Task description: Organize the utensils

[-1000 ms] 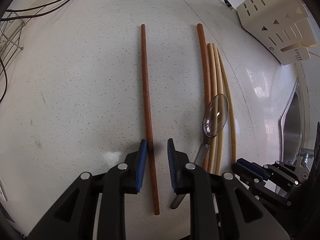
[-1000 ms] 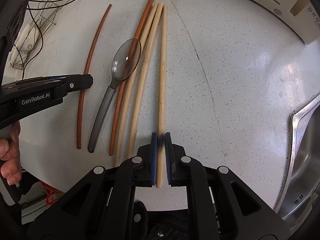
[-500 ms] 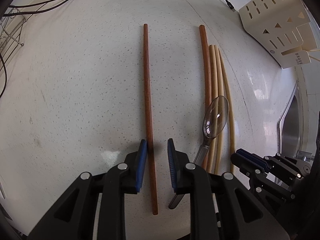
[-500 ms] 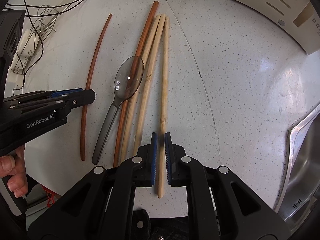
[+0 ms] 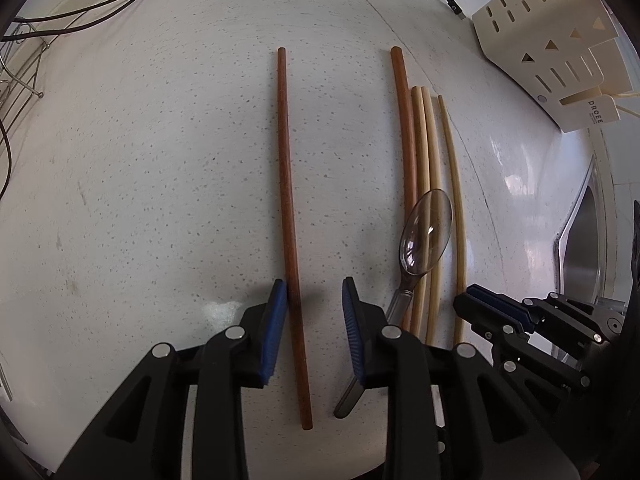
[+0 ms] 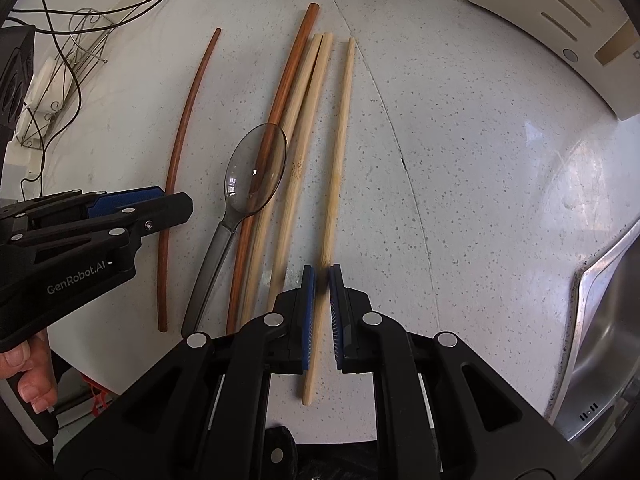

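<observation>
A dark brown chopstick (image 5: 286, 160) lies on the white speckled counter between the jaws of my left gripper (image 5: 314, 286). Those jaws are opening: the stick rests against the left pad and the right pad stands clear of it. My right gripper (image 6: 321, 270) is shut on a pale bamboo chopstick (image 6: 340, 140) near its close end. To its left lie two more pale chopsticks (image 6: 304, 100) and a thicker brown chopstick (image 6: 288, 72). A clear grey plastic spoon (image 6: 256, 168) rests bowl-up across them.
A cream slotted utensil holder (image 5: 552, 48) lies at the far right. A steel sink (image 6: 608, 320) borders the counter on the right. A wire rack (image 5: 16, 80) and black cables sit at the far left. A person's hand (image 6: 32, 372) holds the left gripper's handle.
The left jaws have spread wider around the brown chopstick. The right gripper has drawn its pale chopstick sideways to the right, leaving a gap from the other two.
</observation>
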